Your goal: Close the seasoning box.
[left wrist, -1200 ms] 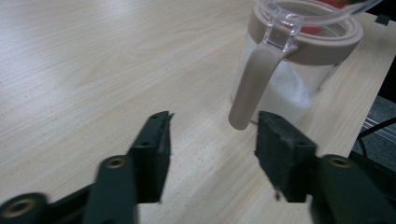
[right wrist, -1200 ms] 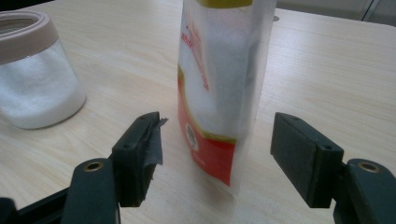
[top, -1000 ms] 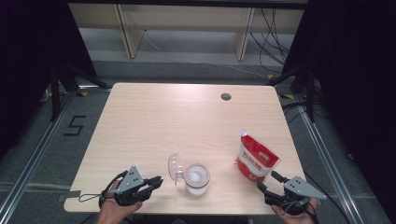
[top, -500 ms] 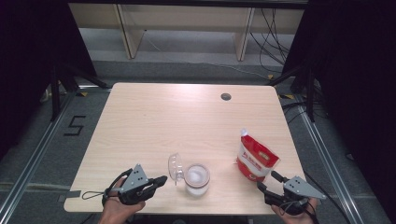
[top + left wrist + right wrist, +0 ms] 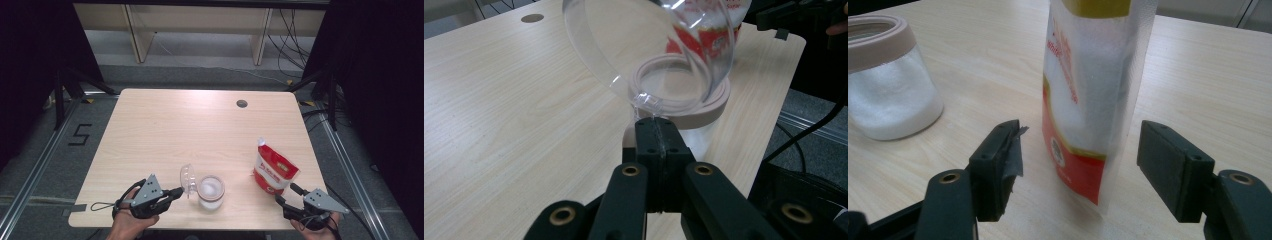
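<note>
Pinching clear lid, left gripper low.

Lab recording bay, black curtains, floor rails, taped marker

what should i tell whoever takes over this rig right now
Left gripper: shut on the tab of the clear lid, which stands flipped up beside the jar mouth.
Right gripper: open, jaws either side of the red and white pouch, not touching it.
Jar: near the front edge, open, some white grains inside.
Done: lid is open. Left, probably: grasp the standing pouch and pour into the jar.
</note>
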`<state>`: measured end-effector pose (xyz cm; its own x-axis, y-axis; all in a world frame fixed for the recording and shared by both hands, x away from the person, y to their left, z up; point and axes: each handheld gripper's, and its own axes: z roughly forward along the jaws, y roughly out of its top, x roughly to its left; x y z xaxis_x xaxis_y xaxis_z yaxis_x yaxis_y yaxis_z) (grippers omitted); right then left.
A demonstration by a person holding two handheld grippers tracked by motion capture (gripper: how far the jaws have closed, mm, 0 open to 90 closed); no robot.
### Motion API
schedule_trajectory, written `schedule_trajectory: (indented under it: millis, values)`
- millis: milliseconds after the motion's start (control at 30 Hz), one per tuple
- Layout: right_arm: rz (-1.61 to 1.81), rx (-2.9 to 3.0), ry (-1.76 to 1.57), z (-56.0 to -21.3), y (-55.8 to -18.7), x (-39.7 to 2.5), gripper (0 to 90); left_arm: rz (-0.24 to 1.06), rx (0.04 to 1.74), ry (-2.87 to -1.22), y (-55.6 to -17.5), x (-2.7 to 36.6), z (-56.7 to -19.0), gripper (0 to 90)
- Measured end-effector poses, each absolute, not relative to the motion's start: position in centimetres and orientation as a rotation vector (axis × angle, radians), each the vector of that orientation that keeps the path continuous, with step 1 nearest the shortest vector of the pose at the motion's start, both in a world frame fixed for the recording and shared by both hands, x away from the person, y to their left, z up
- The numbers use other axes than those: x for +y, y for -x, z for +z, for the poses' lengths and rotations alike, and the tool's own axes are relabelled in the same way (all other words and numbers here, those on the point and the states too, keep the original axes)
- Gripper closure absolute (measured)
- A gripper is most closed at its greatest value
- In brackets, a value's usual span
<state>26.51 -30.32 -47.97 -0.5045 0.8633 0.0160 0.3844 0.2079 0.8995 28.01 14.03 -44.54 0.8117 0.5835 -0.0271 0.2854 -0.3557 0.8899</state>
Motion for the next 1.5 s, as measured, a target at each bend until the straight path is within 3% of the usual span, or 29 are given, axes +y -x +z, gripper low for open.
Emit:
schedule_trajectory:
  millis: [1167,1333,1433,1500]
  values:
    - [1.258,1.993,-1.152,-47.9,-26.5,-30.2,35.1,0.351,0.610,-1.947,-28.0,12.6,-44.8,86.7]
    - [1.251,1.990,-1.139,-47.9,-26.5,-30.2,35.1,0.341,0.605,-1.953,-28.1,12.8,-44.9,79.2]
    - [1.250,1.988,-1.139,-47.9,-26.5,-30.3,35.0,0.326,0.627,-1.950,-28.0,13.0,-44.9,66.4]
    - [1.256,1.987,-1.138,-47.9,-26.5,-30.2,35.0,0.291,0.628,-1.929,-28.0,13.1,-45.0,64.4]
